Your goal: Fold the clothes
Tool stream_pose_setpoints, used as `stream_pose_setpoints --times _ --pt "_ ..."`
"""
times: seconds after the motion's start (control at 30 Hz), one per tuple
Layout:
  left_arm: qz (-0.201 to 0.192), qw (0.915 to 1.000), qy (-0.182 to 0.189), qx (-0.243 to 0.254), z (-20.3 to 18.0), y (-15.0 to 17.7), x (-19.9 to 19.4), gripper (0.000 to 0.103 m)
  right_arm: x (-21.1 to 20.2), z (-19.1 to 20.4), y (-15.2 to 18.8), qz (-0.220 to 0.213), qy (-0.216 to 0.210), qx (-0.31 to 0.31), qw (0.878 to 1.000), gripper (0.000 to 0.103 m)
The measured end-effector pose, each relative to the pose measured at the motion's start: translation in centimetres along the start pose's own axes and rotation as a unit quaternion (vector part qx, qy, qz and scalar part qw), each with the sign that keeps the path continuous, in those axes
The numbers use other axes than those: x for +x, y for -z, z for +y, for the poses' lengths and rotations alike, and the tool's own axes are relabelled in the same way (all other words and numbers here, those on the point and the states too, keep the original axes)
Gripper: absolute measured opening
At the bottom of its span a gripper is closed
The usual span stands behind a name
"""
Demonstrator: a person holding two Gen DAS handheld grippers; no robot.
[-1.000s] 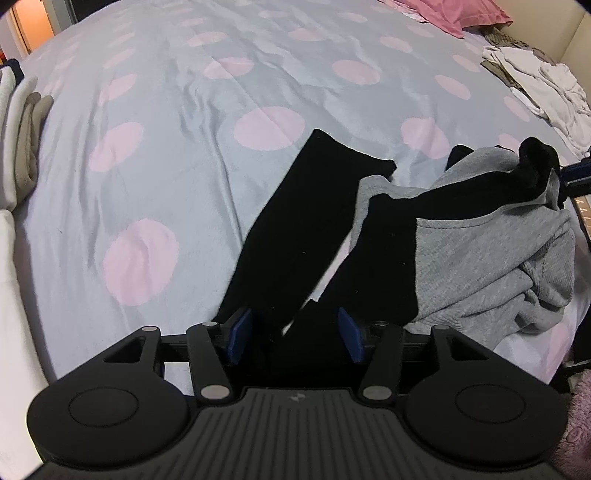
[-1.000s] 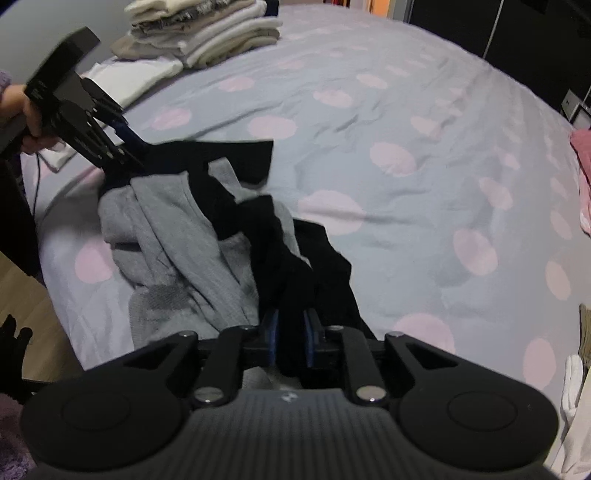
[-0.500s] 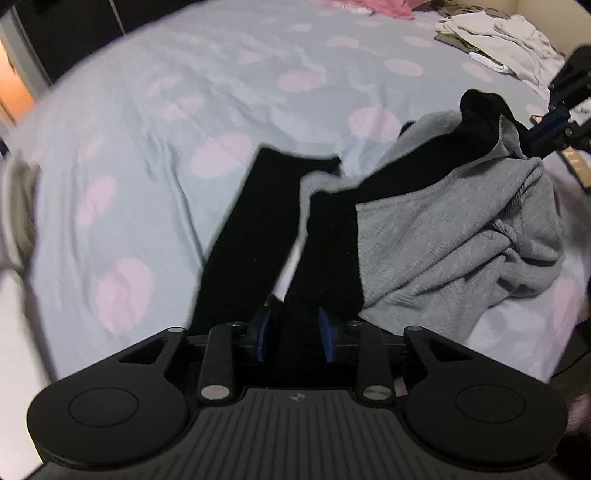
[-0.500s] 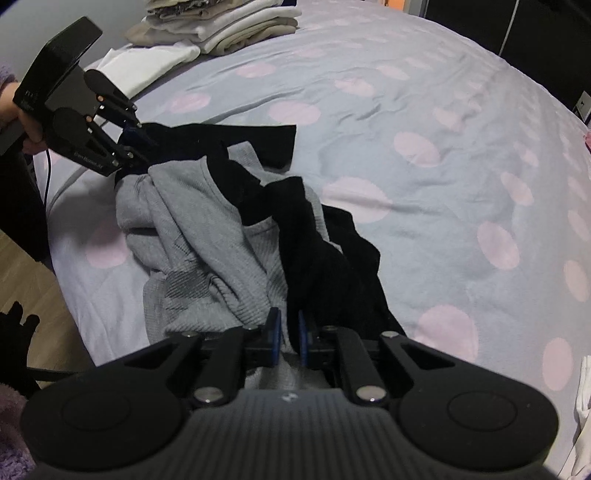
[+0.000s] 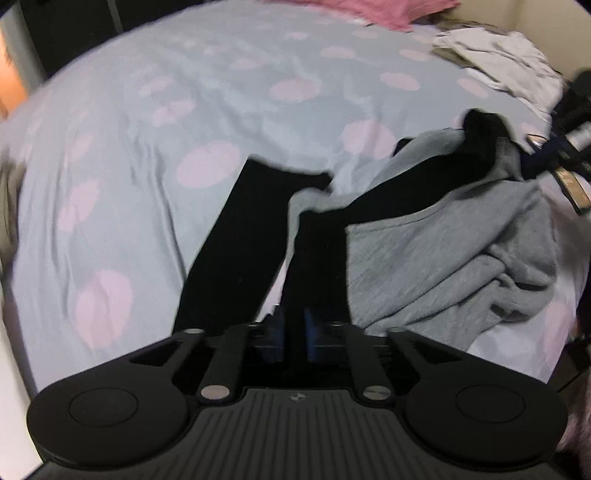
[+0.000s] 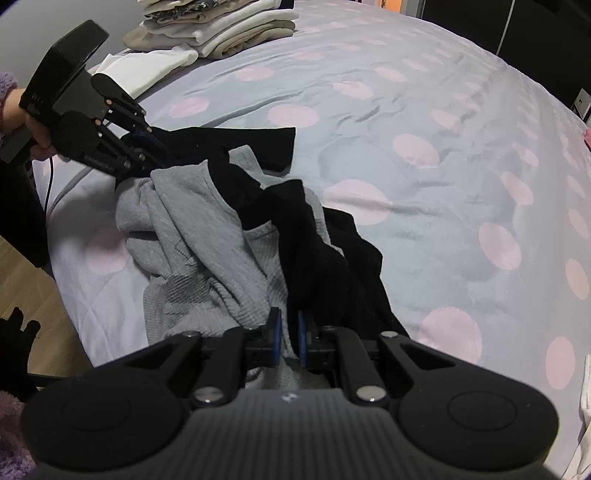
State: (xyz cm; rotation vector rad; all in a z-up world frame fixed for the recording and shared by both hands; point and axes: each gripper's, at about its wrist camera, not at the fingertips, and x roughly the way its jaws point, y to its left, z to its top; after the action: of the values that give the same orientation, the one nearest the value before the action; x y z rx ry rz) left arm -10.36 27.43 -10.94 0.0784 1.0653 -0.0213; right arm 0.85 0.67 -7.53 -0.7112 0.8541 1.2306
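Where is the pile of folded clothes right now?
In the right wrist view the pile of folded clothes sits at the top left, on the far edge of the spotted bed, just behind the left gripper.

Left gripper [image 5: 293,326] just closing on black cloth; right gripper [image 6: 287,334] likewise, both angled downward.

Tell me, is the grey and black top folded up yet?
Not yet. The grey and black top lies crumpled in a heap on the spotted bedspread, with one black sleeve stretched out.
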Motion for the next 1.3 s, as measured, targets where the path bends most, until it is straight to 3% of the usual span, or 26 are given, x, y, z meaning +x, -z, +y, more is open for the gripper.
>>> stream_pose_setpoints --times 0.1,0.2,0.3,0.4,0.57,0.73,0.87,0.97,1.07,1.2,1.3 --pt "-0.043 0.9988 -0.002 -0.022 0.2 -0.4 -2.4 0.003 -1.0 -0.5 0.0 -0.024 0.023 0.015 0.999 0.003" --pt "-0.099 0.992 -0.018 -0.076 1.6 -0.7 -5.2 0.003 -2.5 -1.5 -0.1 -0.063 0.058 0.039 0.996 0.002" --pt "-0.114 0.9872 -0.031 -0.107 2.6 -0.8 -6.8 0.002 -3.6 -2.4 -0.4 -0.085 0.072 0.063 0.992 0.002" --pt "-0.083 0.9877 -0.056 -0.121 2.7 -0.2 -6.9 0.002 -4.2 -2.3 -0.5 -0.09 0.05 0.066 0.992 0.002" --pt "-0.01 0.9895 -0.078 -0.121 2.7 1.6 -4.4 0.002 -3.4 0.5 0.3 -0.065 -0.022 0.009 0.998 0.002" --pt "0.02 0.9908 -0.081 -0.106 2.3 2.8 -3.3 0.002 -1.6 3.4 1.2 -0.021 -0.057 -0.057 0.997 0.003" --pt "0.021 0.9911 -0.081 -0.103 2.1 2.8 -3.3 0.002 -2.4 3.5 1.2 -0.035 -0.035 -0.071 0.996 0.008" --pt "0.024 0.9912 -0.081 -0.102 2.1 2.7 -3.0 0.002 -3.3 3.4 1.3 -0.05 0.002 -0.091 0.995 0.026" --pt "0.027 0.9912 -0.081 -0.101 2.0 2.6 -2.7 0.002 -3.5 4.2 1.6 -0.049 0.016 -0.135 0.989 0.028" --pt "0.03 0.9914 -0.078 -0.101 2.1 2.5 -2.5 0.002 -3.0 5.8 2.2 -0.046 0.031 -0.198 0.979 0.028" --pt "0.032 0.9915 -0.077 -0.1 2.1 2.5 -2.3 0.002 -2.0 7.3 2.8 -0.037 0.052 -0.266 0.962 0.033"
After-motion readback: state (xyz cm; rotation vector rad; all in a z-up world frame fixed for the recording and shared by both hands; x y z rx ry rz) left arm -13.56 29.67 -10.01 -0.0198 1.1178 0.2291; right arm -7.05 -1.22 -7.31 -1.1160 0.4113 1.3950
